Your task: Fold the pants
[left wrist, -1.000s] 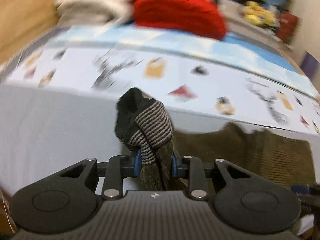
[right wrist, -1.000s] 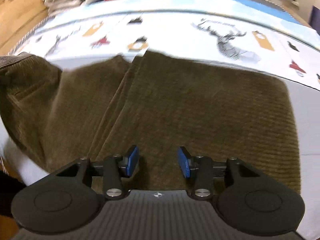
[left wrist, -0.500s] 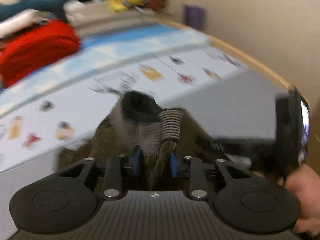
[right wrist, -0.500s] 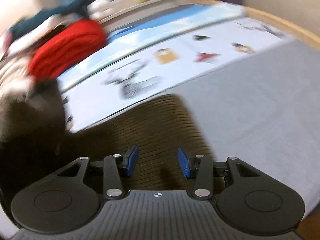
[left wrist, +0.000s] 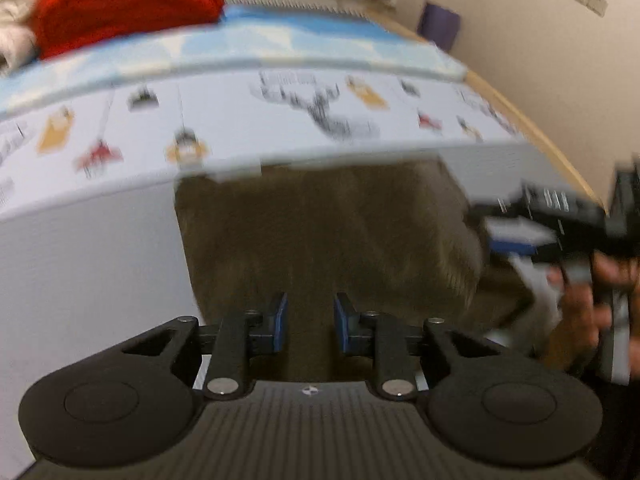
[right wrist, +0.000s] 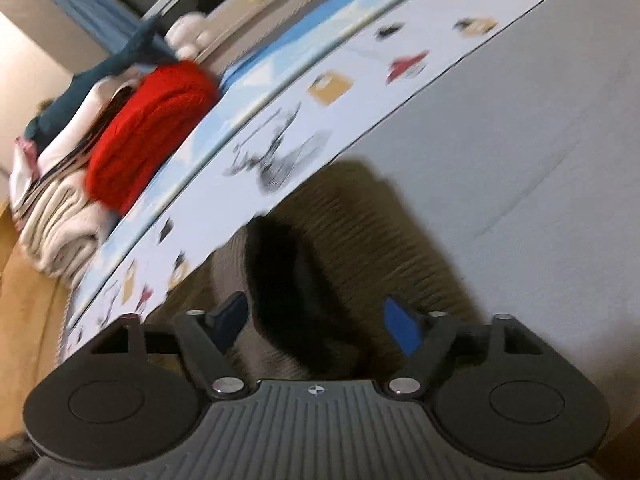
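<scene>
The brown corduroy pants [left wrist: 328, 232] lie folded on the grey bed cover [left wrist: 80, 260]. My left gripper [left wrist: 311, 328] hovers over their near edge. Its jaws are closing with a narrow gap and nothing between the blue pads. In the right wrist view the pants [right wrist: 360, 220] show their dark inner waistband [right wrist: 288, 292] in front of my right gripper [right wrist: 316, 322]. Its jaws are opening wide and the pads stand clear of the cloth. The left wrist view shows the right gripper [left wrist: 516, 240], blurred, at the pants' right edge, held by a hand [left wrist: 580, 300].
A printed sheet [left wrist: 240, 120] with small pictures runs behind the pants. A red folded garment [left wrist: 124, 0] and a stack of pale clothes [right wrist: 60, 216] sit at the back left. A wooden bed edge [left wrist: 540, 132] and a wall [left wrist: 520, 60] close the right side.
My left gripper has let go of the striped waistband end it held and swung right and down over the flat pants. The right gripper's jaws have spread wider and its view has rolled.
</scene>
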Motion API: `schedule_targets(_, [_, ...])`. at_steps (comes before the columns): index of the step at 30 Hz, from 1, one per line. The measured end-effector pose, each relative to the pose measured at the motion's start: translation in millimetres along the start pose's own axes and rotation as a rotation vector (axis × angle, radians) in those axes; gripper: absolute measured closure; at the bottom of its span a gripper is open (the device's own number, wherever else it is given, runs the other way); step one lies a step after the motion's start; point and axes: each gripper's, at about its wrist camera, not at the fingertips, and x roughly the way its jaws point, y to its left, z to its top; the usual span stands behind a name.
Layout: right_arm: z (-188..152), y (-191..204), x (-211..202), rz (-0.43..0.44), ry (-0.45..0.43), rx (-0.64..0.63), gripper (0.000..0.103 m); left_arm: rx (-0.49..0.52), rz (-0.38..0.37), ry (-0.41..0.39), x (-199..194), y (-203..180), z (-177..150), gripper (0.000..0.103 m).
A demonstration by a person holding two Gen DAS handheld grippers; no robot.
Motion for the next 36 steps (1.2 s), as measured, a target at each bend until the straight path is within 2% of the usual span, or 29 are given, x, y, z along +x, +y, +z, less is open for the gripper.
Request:
schedule_targets(1, [-2, 3, 8, -0.012, 0.029, -0.014, 0.020, -0.004, -0.012, 0.045, 12, 3, -11, 0.076])
schedule_targets(3, [-8, 9, 22, -0.045, 0.078, -0.045, 0.016, -0.021, 0.013, 0.056, 25, 13, -31, 0.075])
schedule_targets(5, [-13, 14, 28, -0.065, 0.088, -0.076, 0.014, -0.054, 0.016, 0.043, 26, 11, -27, 0.075])
schedule_targets(7, [-15, 20, 31, -0.090, 0.079, -0.105, 0.014, -0.036, 0.010, 0.035, 30, 9, -22, 0.075])
schedule_targets(8, [-16, 22, 31, -0.095, 0.073, -0.109, 0.017, -0.036, 0.008, 0.034, 31, 10, -24, 0.074])
schedule_targets(9, [-17, 24, 31, -0.097, 0.068, -0.111, 0.026, -0.047, 0.005, 0.032, 31, 11, -24, 0.073])
schedule_targets(11, [-21, 28, 30, -0.094, 0.056, -0.125, 0.033, -0.065, -0.003, 0.034, 30, 13, -25, 0.073])
schedule_targets(15, [-28, 38, 23, -0.104, 0.005, -0.220, 0.058, -0.056, -0.009, 0.037, 16, 14, -29, 0.073])
schedule_targets(19, [-31, 44, 11, -0.093, -0.050, -0.294, 0.068, -0.057, -0.020, 0.033, 14, 17, -29, 0.073])
schedule_targets(21, [-30, 50, -4, -0.061, -0.106, -0.315, 0.073, -0.061, -0.022, 0.019, 11, 19, -29, 0.072])
schedule_targets(25, [-28, 59, -55, 0.057, -0.309, -0.329, 0.075, -0.071, -0.041, -0.054, 1, 18, -23, 0.072])
schedule_targets(27, [-23, 50, -72, 0.025, -0.370, -0.309, 0.075, -0.081, -0.062, -0.078, -2, 17, -19, 0.072])
schedule_targets(29, [-15, 29, -64, -0.089, -0.299, -0.237, 0.074, -0.077, -0.067, -0.091, -3, 13, -16, 0.071])
schedule_targets(31, [-15, 10, -39, -0.254, -0.142, -0.205, 0.073, -0.060, -0.052, -0.101, -2, 8, -14, 0.071])
schedule_targets(32, [-19, 1, -30, -0.298, -0.085, -0.196, 0.069, -0.052, -0.045, -0.108, -2, 6, -14, 0.071])
schedule_targets(35, [-16, 7, -41, -0.276, -0.152, -0.223, 0.062, -0.045, -0.056, -0.118, -3, 3, -12, 0.071])
schedule_targets(36, [-16, 11, -46, -0.279, -0.189, -0.256, 0.051, -0.043, -0.067, -0.109, -1, 2, -12, 0.071])
